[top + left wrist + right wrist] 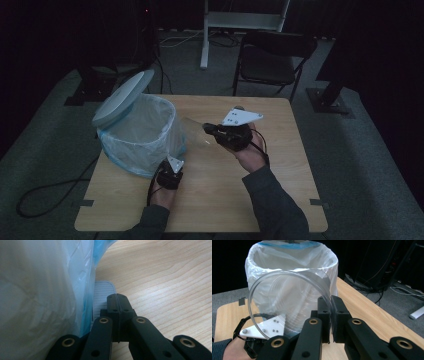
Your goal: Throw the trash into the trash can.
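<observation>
Right gripper view: the right gripper [331, 315] pinches the rim of a clear plastic cup [287, 302] in front of the lined pedal bin [292, 262] — the left gripper [117, 305], clenched on nothing, rests on the bin's pedal [102, 293].

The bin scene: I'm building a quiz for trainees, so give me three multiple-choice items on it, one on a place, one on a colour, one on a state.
1. Where does the bin stand?
A. on the table's left part
B. on the chair
C. on the floor

2. What colour is the bin's liner at its rim?
A. red
B. light blue
C. black

3. How is the right gripper?
A. wide open, nothing in it
B. shut on a clear cup
C. shut on a pen

Answers:
1 A, the high view shows the bin on the left of the tabletop.
2 B, a blue edge runs along the rim.
3 B, the jaws pinch the cup's rim.
</observation>
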Tool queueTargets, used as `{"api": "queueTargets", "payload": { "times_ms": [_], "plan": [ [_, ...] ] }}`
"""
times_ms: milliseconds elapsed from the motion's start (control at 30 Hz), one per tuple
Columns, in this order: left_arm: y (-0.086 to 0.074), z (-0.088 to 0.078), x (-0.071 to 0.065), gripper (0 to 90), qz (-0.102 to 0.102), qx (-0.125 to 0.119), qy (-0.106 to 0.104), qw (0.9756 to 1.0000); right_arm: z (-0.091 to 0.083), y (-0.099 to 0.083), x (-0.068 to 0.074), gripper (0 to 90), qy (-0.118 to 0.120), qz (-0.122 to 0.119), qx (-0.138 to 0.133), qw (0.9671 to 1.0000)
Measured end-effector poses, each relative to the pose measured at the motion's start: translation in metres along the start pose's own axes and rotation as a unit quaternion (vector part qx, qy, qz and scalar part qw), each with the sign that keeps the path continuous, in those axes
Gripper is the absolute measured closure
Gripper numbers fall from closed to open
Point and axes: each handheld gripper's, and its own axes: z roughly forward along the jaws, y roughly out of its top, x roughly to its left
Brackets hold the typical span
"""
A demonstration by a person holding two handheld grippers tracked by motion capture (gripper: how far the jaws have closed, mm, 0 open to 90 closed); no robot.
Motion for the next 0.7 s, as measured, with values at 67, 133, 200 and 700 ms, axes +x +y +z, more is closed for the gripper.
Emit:
{"api": "queueTargets", "payload": {
  "times_ms": [67,133,200,700],
  "plan": [
    [0.000,0.000,0.000,90.0,0.001,0.001,-0.001,1.0000,0.001,0.001,0.000,86.5,0.000,-0.002,0.000,1.0000],
    [0.000,0.000,0.000,90.0,0.001,0.001,-0.001,1.0000,0.001,0.003,0.001,86.5,0.000,-0.005,0.000,1.0000],
    [0.000,0.000,0.000,90.0,0.001,0.001,0.000,1.0000,0.001,0.004,0.001,86.5,0.001,-0.004,-0.001,1.0000],
    [0.000,0.000,0.000,90.0,0.000,0.001,0.000,1.0000,0.004,0.011,0.004,86.5,0.006,-0.009,-0.006,0.9999]
  ]
}}
